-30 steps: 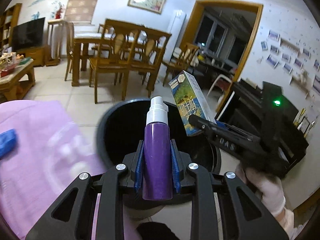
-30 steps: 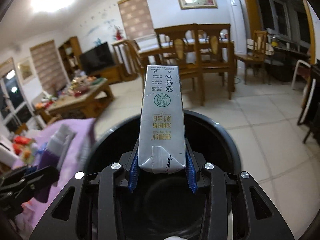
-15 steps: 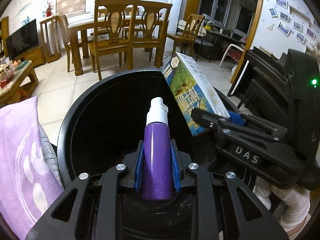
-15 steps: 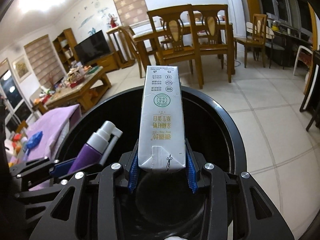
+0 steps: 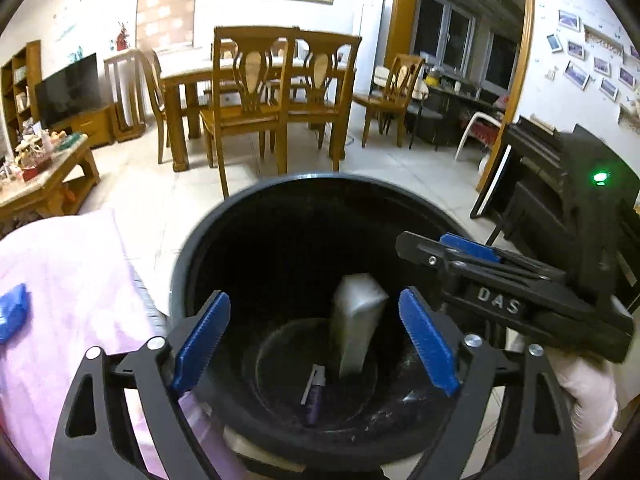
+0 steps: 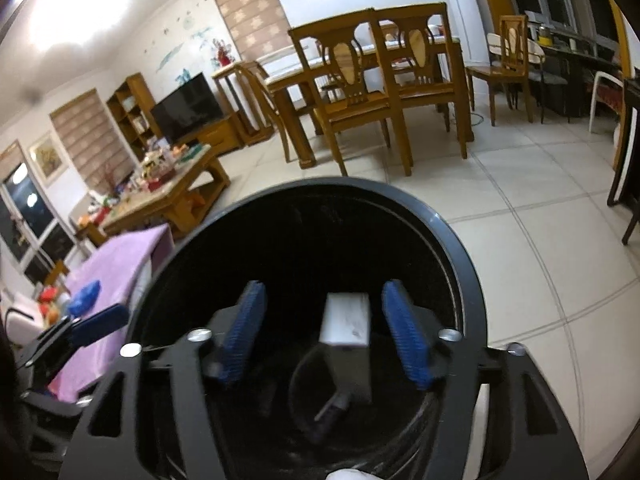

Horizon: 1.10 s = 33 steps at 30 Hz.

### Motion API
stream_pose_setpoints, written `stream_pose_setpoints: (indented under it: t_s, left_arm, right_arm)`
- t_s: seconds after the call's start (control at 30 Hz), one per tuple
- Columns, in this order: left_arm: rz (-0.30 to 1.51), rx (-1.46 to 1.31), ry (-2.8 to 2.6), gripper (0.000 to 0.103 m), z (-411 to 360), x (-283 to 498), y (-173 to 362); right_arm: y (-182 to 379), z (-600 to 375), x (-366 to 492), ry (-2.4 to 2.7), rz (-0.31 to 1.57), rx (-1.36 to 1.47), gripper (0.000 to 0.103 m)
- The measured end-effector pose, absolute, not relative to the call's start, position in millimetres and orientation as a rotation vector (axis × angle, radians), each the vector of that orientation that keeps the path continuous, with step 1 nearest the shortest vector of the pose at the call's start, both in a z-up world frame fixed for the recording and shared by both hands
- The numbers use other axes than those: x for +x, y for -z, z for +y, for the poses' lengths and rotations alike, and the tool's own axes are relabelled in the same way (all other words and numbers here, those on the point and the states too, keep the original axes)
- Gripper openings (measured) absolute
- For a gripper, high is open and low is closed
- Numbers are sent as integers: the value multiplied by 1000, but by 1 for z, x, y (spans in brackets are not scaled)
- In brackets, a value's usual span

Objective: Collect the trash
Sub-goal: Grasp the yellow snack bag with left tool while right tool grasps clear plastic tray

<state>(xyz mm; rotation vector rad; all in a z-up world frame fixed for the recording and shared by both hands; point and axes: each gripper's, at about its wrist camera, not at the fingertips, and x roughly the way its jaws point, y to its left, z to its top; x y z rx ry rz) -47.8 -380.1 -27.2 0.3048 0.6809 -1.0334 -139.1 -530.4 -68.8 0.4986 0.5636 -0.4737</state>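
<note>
A black round bin (image 5: 304, 179) sits below both grippers. Inside it a grey-white carton (image 5: 356, 320) stands tilted, and a purple spray bottle (image 5: 314, 394) lies on the bottom. My left gripper (image 5: 313, 298) hangs over the bin mouth, its jaws opening wide with nothing between the blue pads. My right gripper (image 6: 323, 286) is also above the bin (image 6: 460, 248), its jaws opening; the carton (image 6: 346, 320) is loose below them, free of both pads. The bottle (image 6: 330, 412) shows dark under it. Each gripper appears in the other's view: the right gripper (image 5: 440, 248), the left gripper (image 6: 100, 322).
A purple cloth-covered surface (image 5: 60, 280) with a blue item (image 5: 12, 312) lies left of the bin. Behind it stand wooden dining chairs and a table (image 5: 260, 92), a cluttered coffee table (image 6: 168, 196) and dark furniture (image 5: 540, 184) at the right. Pale floor tiles (image 6: 520, 220) surround the bin.
Both grippers went from shut to open. The purple bottle left the left gripper and the carton left the right one; both dropped into the bin.
</note>
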Motion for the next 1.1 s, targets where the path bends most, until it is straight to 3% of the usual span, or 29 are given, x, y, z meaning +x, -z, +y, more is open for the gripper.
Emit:
stream_pose_setpoints:
  t_s: [0.07,0.23,0.47,0.67,0.93,1.1]
  left_arm:
    - [660,275,1031,96,-364,-50,15]
    - [607,209,1001,98,-306,-50,-12]
    - [599,64,845,98,-184,-24,-34]
    - [701,-33,538,98,-75,24,-16]
    - [803,-51,500,98,-64,57,11]
    - [824,-73,449,97,-49,67,28]
  right_arm:
    - [64,-527,-142,467,537,507,85]
    - [49,-514,-144,439,480,524,96]
    - [18,-432,-123,216,459,409,96]
    - [18,-316,-79,-31,573,272,96]
    - [39,-226,-5,-57,736,201,94]
    - [54,-219,29,-1,816,162,94]
